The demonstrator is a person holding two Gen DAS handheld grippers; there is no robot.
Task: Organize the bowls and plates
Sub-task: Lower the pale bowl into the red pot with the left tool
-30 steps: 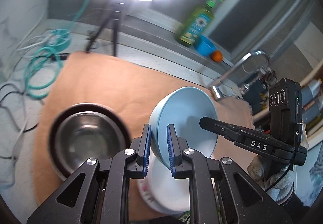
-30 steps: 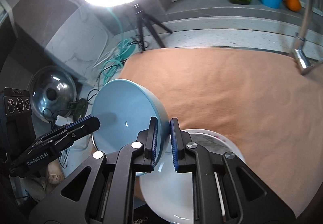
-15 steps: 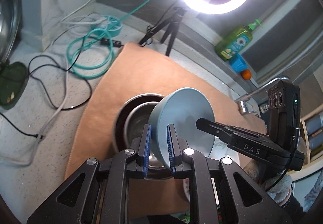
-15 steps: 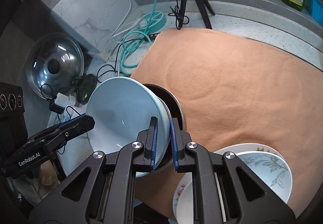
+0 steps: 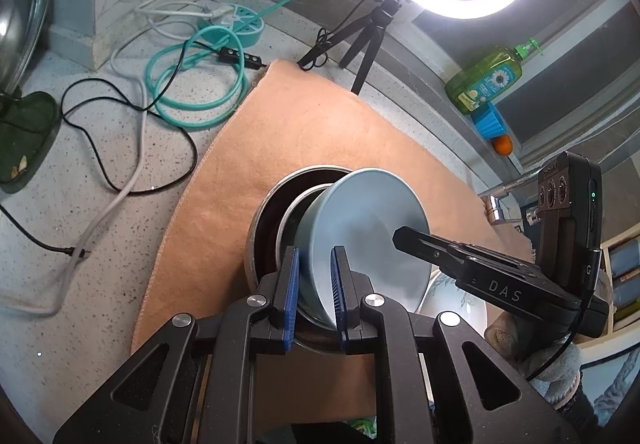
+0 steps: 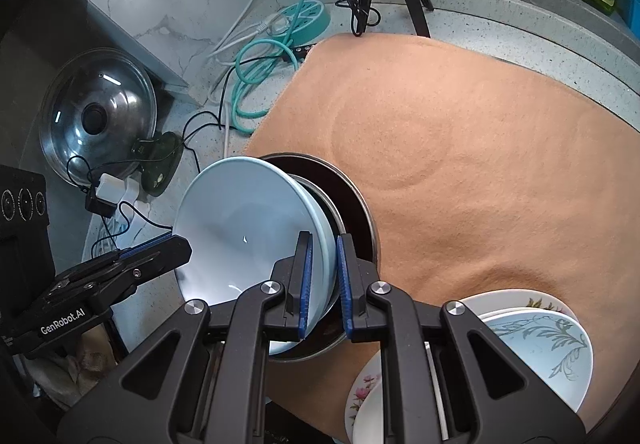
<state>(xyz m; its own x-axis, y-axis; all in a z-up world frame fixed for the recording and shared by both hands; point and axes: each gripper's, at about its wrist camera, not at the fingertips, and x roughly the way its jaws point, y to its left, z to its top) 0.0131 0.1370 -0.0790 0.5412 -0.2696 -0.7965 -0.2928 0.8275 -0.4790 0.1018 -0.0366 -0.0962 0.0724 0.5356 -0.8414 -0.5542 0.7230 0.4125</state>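
Observation:
A light blue bowl (image 5: 368,228) (image 6: 248,228) is held tilted, its lower edge inside a steel bowl (image 5: 272,212) (image 6: 354,200) that stands on the orange mat (image 6: 460,148). My left gripper (image 5: 314,284) is shut on the blue bowl's near rim. My right gripper (image 6: 322,276) is shut on the opposite rim. Each gripper shows in the other's view, reaching across the bowl. In the right wrist view, a stack of white plates (image 6: 536,336) with leaf and flower patterns lies on the mat at the lower right.
Left of the mat on the speckled counter lie cables and a teal cord coil (image 5: 196,84), a teal power strip (image 6: 304,16) and a pot lid (image 6: 96,116). A ring light on a tripod (image 5: 372,32), a soap bottle (image 5: 484,80), a blue cup (image 5: 488,120) and a faucet (image 5: 500,200) line the back.
Both grippers have carried the blue bowl leftward, away from above the white plates, and lowered it. Its lower edge now sits inside the steel bowl.

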